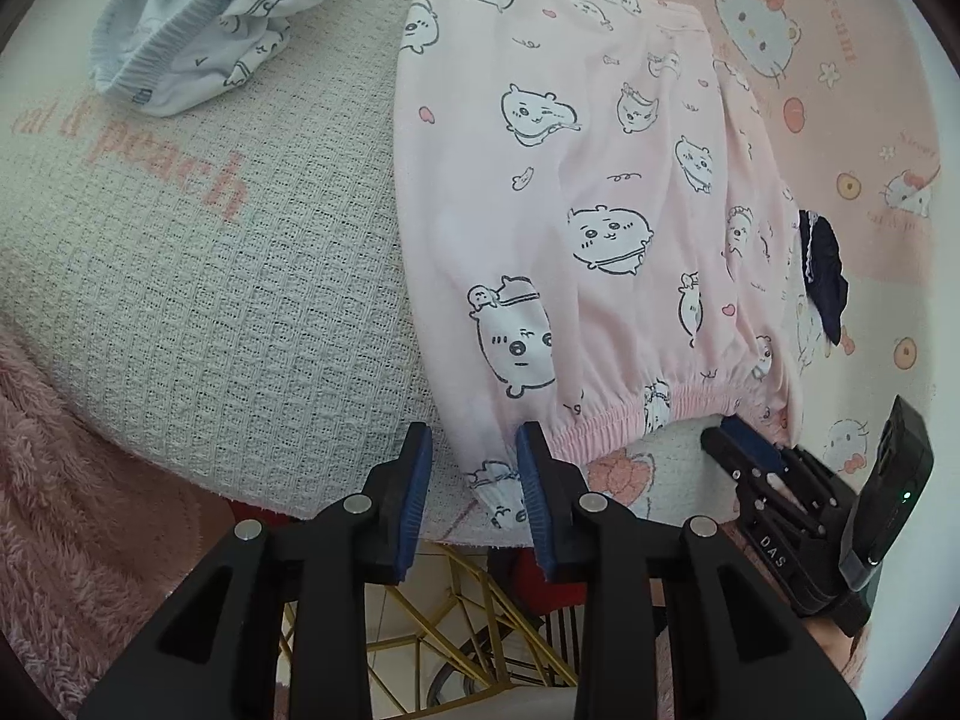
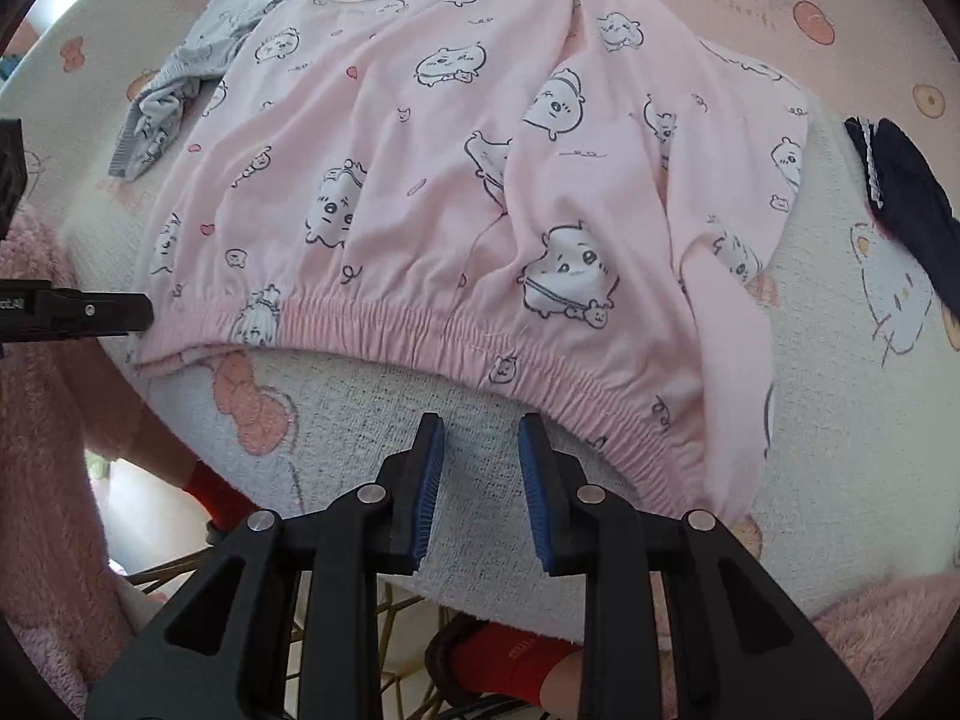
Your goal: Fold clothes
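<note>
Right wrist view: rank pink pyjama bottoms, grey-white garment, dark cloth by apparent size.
1. pink pyjama bottoms, by far the largest.
2. grey-white garment and dark cloth look alike; the dark cloth is cut off at the frame edge, so no ranking.

Cartoon-print blanket [image 1: 228, 300] bearing pink pyjama trousers [image 1: 600, 228], crumpled white garment [image 1: 204, 18], dark cloth [image 1: 825, 270]
</note>
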`<state>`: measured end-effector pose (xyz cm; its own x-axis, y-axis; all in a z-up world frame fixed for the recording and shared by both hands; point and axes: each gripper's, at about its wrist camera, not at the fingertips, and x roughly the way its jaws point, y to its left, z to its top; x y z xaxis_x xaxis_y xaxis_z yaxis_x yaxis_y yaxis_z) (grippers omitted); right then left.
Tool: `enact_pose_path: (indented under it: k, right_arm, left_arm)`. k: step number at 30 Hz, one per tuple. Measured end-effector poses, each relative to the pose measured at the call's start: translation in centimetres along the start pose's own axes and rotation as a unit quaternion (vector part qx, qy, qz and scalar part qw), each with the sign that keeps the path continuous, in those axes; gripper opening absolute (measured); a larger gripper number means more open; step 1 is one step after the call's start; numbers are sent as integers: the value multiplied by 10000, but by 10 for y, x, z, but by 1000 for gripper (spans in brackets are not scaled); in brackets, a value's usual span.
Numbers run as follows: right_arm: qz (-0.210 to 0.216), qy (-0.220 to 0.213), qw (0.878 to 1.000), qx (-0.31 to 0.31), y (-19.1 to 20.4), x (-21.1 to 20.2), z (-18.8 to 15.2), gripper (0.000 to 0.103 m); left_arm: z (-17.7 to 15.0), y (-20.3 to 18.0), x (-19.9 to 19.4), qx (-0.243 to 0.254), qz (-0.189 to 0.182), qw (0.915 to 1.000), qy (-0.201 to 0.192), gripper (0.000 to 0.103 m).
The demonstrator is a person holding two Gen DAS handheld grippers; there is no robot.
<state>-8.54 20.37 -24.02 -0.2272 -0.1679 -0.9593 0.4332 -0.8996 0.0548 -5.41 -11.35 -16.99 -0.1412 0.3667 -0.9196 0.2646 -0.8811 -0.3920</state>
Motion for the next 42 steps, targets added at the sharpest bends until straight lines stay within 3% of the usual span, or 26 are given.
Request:
enact_pose_path:
  k: [4, 9, 14, 16, 18, 21, 25, 27, 29, 31, 36, 40, 42]
  right_arm:
    - [-426, -498, 9978, -98, 2, -10, 8, 25]
    - [-406, -837, 9953, 272, -13, -17, 15, 25]
    - [-317, -657, 9945, 749, -34, -20, 9, 26]
    - [109, -776, 9883, 1312, -51, -33, -1, 26]
    - [551, -1008, 9755, 1875, -70, -49, -12, 27]
    - [783, -1081, 9572, 2568, -97, -55, -28, 33]
    - [1225, -776, 9308, 3356, -123, -34, -40, 34]
    - [1389, -714, 9261, 3433, -125, -27, -39, 34]
    - [1036, -569, 9387, 3238, -117, -16, -30, 34]
    - [307, -305, 9547, 2943, -115, -12, -27, 31]
    - [-237, -336, 9536, 2982, -126, -17, -26, 31]
    - [859, -358, 9374, 3356, -130, -18, -38, 32]
    - [1220, -331, 9326, 3381, -126, -18, -43, 33]
  left_arm:
    - [-1, -7, -4, 83, 62, 9999, -120, 31]
    - [-5, -9, 2, 115, 192, 9997, 4, 32]
    - [-14, -30, 5, 606, 684, 9958, 55, 32]
    - [-14, -24, -1, 334, 343, 9988, 36, 32]
    - [-13, -11, -9, -147, -305, 9994, 74, 32]
    - [-11, 2, -15, -599, -834, 9947, 57, 32]
    - [-14, 1, -12, -628, -843, 9943, 178, 32]
    - [-20, -4, -7, -517, -630, 9964, 224, 32]
    - [-14, -12, -2, -335, -404, 9984, 229, 32]
    - [-12, -21, -2, -135, -211, 9995, 198, 32]
    - [-7, -32, -2, 158, 40, 9998, 78, 32]
    - [-10, -25, -8, -124, -279, 9994, 140, 32]
    - [-12, -16, -9, -437, -637, 9967, 245, 33]
